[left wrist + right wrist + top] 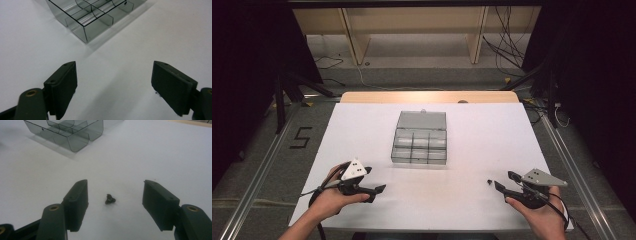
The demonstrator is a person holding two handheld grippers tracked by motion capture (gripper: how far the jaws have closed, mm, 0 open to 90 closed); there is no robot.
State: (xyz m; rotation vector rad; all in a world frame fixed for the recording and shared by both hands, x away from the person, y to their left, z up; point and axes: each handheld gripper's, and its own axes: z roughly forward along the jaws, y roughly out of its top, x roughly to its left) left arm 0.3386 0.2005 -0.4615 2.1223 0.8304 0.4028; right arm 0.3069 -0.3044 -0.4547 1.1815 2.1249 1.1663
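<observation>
Two grippers are held low over the white table [362,125], both with jaws spread wide and holding nothing. Between the jaws of the right gripper [115,195] a small black screw [110,199] is seen lying on the table. The left gripper [113,75] is pointed at the clear compartment box [420,144] in the middle.

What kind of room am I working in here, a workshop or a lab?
Likely a lab recording station: a white-topped table on a bare floor with metal rails, loose cables trailing near a wooden frame, and a taped number 5 beside the table.
</observation>
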